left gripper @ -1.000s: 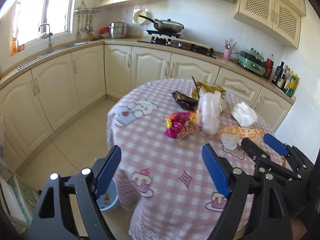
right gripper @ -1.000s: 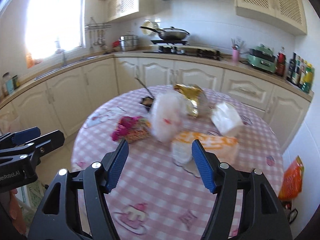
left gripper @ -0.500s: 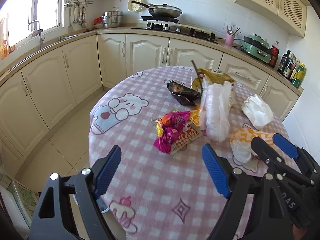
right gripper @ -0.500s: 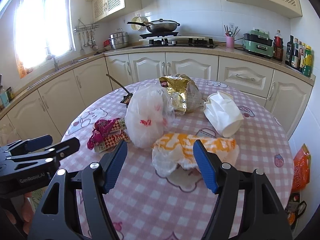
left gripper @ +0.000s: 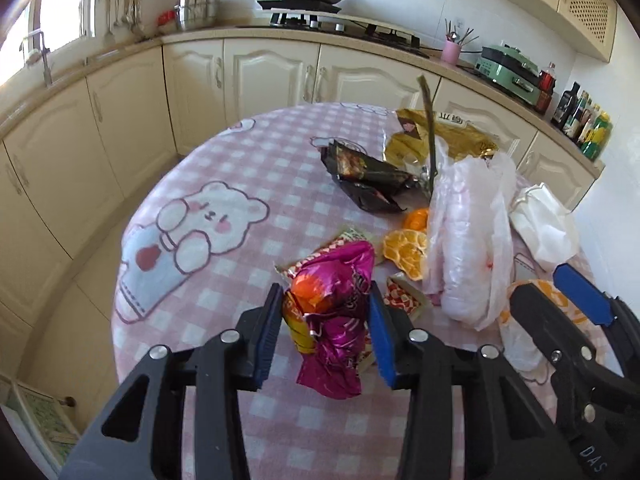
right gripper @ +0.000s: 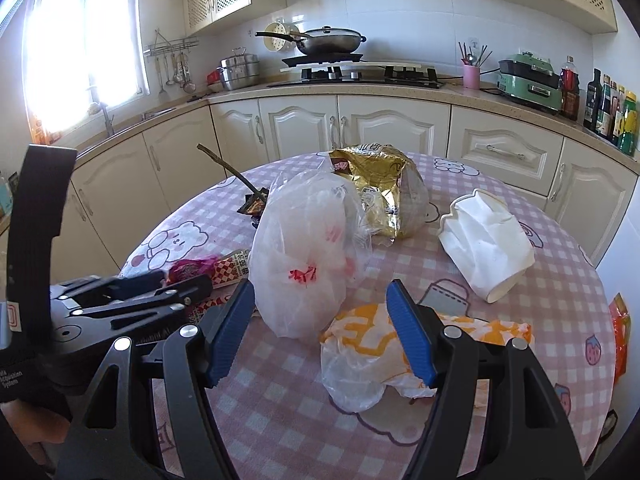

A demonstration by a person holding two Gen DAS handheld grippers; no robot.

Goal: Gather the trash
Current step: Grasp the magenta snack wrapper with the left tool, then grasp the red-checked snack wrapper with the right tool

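A crumpled magenta snack wrapper (left gripper: 332, 300) lies near the front of the round pink-checked table (left gripper: 224, 300). My left gripper (left gripper: 324, 286) is closing on it, and both blue pads touch its sides. To its right are a red-checked packet (left gripper: 400, 296), orange peel (left gripper: 404, 248) and a clear plastic bag (left gripper: 468, 248). My right gripper (right gripper: 322, 286) stands open just above an orange-printed plastic bag (right gripper: 360, 344), whose right end lies under the right finger. The clear bag (right gripper: 304, 248) stands just beyond the tips.
Farther back lie a gold foil bag (right gripper: 376, 192), a black wrapper (left gripper: 364, 176) with a stick poking up, and a crushed white paper cup (right gripper: 484, 248). Cream cabinets (right gripper: 392, 128) ring the table. An orange packet (right gripper: 620, 332) hangs past the table's right edge.
My left gripper moved forward and down to the magenta wrapper, and its jaws narrowed around it. The right gripper drew closer to the orange-printed bag, still open.
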